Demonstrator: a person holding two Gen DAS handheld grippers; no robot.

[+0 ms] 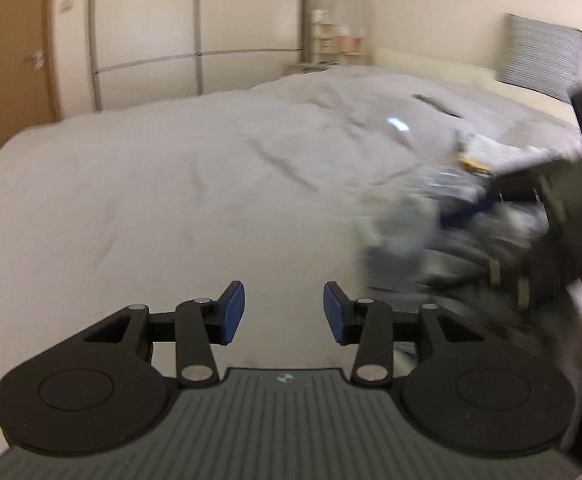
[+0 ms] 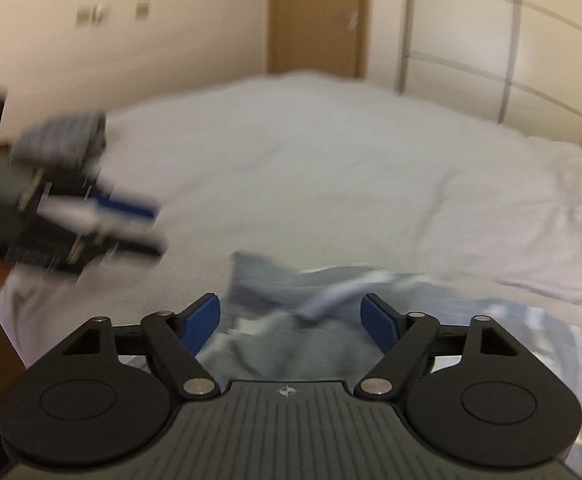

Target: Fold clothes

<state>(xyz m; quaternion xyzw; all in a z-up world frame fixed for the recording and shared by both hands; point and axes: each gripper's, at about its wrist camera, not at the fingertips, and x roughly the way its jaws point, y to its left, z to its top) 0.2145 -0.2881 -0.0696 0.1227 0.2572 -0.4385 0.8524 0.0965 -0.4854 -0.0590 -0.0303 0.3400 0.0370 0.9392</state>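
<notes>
A light blue garment [image 2: 291, 344] lies crumpled on the bed's pale cover [image 2: 331, 168], just below my right gripper [image 2: 291, 320]. That gripper stands open wide and its blue pads [image 2: 205, 320] do not press on the cloth. In the left wrist view the same garment [image 1: 407, 236] is a blurred heap at the right, with the right gripper [image 1: 471, 232] smeared over it. My left gripper [image 1: 284, 312] is open over the bare cover [image 1: 171, 184] with nothing between its pads. The right wrist view shows the left gripper [image 2: 155, 228] blurred at the left edge.
A striped pillow [image 1: 539, 56] leans at the head of the bed. A tall wardrobe [image 1: 195, 28] and a small shelf with jars [image 1: 339, 36] stand behind the bed. A wooden door [image 2: 315, 16] is in the far wall.
</notes>
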